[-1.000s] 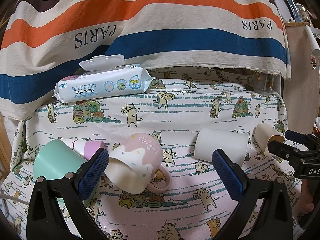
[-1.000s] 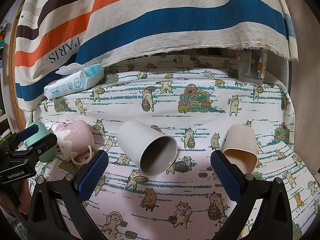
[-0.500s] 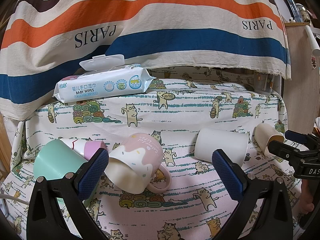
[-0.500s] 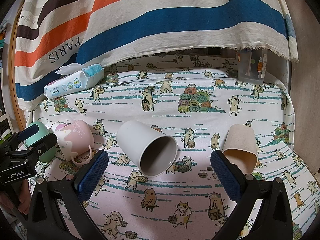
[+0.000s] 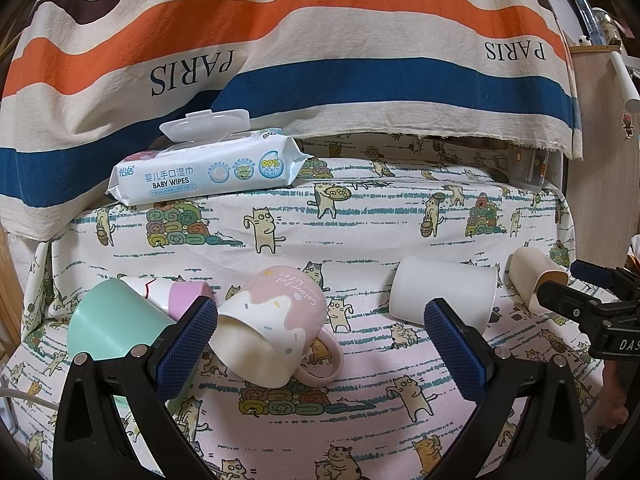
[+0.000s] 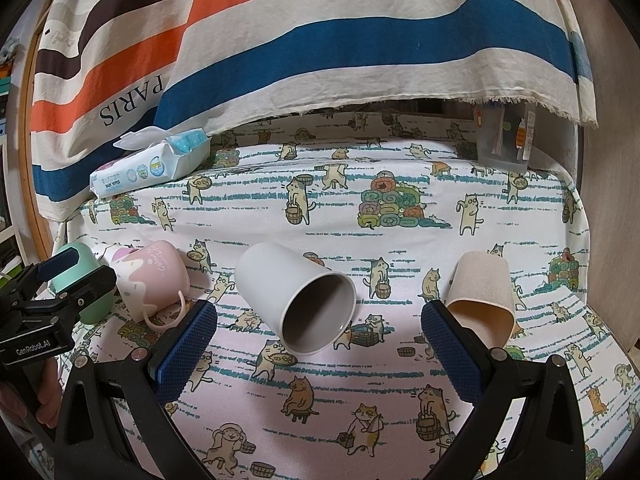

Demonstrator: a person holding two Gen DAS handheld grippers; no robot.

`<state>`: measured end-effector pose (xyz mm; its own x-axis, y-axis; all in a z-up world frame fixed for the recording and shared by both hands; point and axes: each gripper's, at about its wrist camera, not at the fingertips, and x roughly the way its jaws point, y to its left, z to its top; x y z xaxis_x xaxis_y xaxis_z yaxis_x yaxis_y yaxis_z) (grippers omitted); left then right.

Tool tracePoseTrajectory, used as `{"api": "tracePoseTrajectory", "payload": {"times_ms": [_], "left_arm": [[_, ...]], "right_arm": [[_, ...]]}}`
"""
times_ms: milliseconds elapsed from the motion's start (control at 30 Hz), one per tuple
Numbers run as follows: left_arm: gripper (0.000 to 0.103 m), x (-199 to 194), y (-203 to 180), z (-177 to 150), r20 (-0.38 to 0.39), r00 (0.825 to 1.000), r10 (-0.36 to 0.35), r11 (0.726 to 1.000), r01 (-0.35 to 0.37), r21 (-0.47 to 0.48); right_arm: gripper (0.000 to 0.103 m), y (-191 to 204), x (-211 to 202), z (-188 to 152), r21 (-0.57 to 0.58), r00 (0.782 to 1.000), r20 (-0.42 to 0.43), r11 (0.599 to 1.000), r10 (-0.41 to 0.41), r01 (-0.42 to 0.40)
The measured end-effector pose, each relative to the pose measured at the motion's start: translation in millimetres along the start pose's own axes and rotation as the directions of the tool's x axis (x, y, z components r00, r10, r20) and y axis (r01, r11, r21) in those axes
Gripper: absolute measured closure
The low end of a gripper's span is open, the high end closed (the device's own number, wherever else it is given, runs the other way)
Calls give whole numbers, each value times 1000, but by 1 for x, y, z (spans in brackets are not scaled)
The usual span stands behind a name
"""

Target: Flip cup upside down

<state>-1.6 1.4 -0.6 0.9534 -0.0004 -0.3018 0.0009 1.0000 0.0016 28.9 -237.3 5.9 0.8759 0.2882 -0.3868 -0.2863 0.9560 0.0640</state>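
Nothing moved since earlier frames: both the left gripper (image 5: pixel 320 336) and right gripper (image 6: pixel 319 334) hover spread wide, empty, white cup (image 6: pixel 298 300) lying sideways between pink mug (image 6: pixel 154 280) and beige cup (image 6: pixel 482 294), pre-grasp, next close on it.

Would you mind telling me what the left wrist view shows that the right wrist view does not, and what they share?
Only the left wrist view shows the pens on a wooden shelf at the far right, and the pink-rimmed cup clearly, wedged behind the mint cup.

Only the right wrist view shows the open mouths of the white cup and the beige cup, both facing the camera.

Both show the pink mug lying on its side, the baby wipes pack, the striped PARIS cloth, the clear container, and both grippers open, left and right.
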Motion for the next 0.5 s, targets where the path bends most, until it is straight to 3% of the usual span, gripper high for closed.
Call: {"api": "tracePoseTrajectory", "payload": {"times_ms": [367,500], "left_arm": [[0,1,3,1,-3,1000,-2,1000,2,-3],[0,0,1,1,-2,1000,4,1000,-4,9]], "right_arm": [[1,0,-6,2,-10,999,32,1000,14,-14],[1,-3,-8,5,-5,998,36,998,55,-55]]}}
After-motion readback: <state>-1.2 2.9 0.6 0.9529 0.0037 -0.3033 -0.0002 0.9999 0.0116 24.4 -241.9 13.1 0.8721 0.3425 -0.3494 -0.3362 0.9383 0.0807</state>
